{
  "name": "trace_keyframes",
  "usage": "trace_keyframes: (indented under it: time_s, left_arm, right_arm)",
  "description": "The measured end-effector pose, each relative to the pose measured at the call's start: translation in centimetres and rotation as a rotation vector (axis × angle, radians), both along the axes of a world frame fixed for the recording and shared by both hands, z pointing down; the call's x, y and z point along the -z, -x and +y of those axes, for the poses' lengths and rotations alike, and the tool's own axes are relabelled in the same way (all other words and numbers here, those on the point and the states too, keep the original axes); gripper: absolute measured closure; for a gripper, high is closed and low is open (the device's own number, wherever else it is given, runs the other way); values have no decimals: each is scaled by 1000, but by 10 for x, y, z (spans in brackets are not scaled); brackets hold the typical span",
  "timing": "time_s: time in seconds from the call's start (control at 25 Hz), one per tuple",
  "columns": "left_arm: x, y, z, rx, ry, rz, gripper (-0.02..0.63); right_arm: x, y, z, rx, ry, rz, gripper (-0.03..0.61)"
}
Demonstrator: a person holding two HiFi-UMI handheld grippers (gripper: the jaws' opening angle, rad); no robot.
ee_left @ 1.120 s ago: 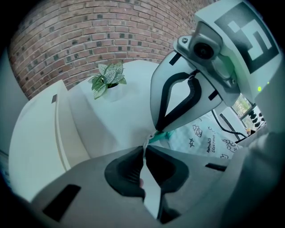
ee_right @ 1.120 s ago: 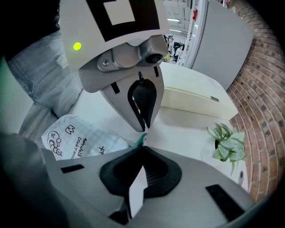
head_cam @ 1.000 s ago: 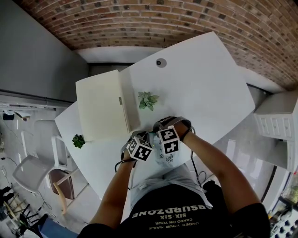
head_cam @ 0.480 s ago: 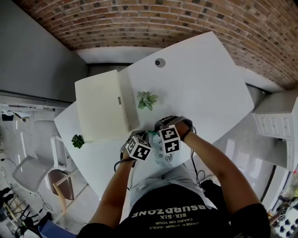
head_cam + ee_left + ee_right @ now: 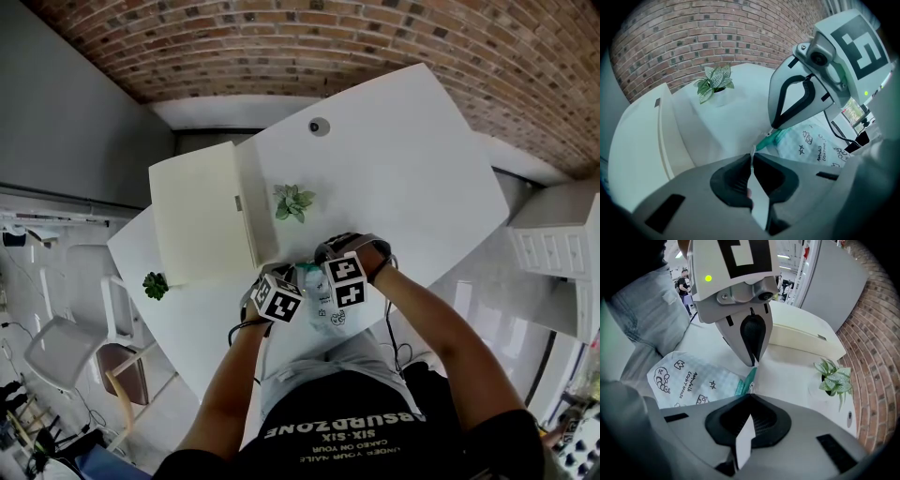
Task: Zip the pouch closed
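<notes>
The white pouch (image 5: 328, 314) with black doodles lies at the table's near edge, its green zipper (image 5: 771, 139) facing away from me. Both grippers meet at the zipper's far end. My left gripper (image 5: 752, 157) is shut on a thin edge of the pouch (image 5: 813, 143) beside the zipper. My right gripper (image 5: 751, 391) is shut at the green zipper (image 5: 746, 379), seemingly on its pull, which the jaws hide. In the right gripper view the left gripper's fingertips (image 5: 752, 363) sit just past the zipper's end. The right gripper's fingertips (image 5: 774, 127) press down on the green end.
A closed cream box (image 5: 202, 216) lies on the white table (image 5: 412, 159) to the left. A small potted plant (image 5: 294, 202) stands just beyond the grippers, another small plant (image 5: 155, 284) near the left edge. My lap sits under the table's near edge.
The right gripper's marker cube has edged slightly to the right. The left gripper has held still, and both jaws stay as they were.
</notes>
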State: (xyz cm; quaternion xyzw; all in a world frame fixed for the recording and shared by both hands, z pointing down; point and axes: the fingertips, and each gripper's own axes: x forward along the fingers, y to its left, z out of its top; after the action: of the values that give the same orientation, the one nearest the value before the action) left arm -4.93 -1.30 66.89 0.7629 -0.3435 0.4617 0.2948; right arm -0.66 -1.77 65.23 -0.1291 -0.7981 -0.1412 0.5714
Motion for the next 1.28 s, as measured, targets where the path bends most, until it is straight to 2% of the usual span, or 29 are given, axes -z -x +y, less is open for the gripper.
trace_keyframes:
  time_s: [1.28]
  left_arm:
    - [0, -1, 1, -6, -11, -23, 589]
  right_arm:
    - [-4, -19, -2, -7, -52, 48, 580]
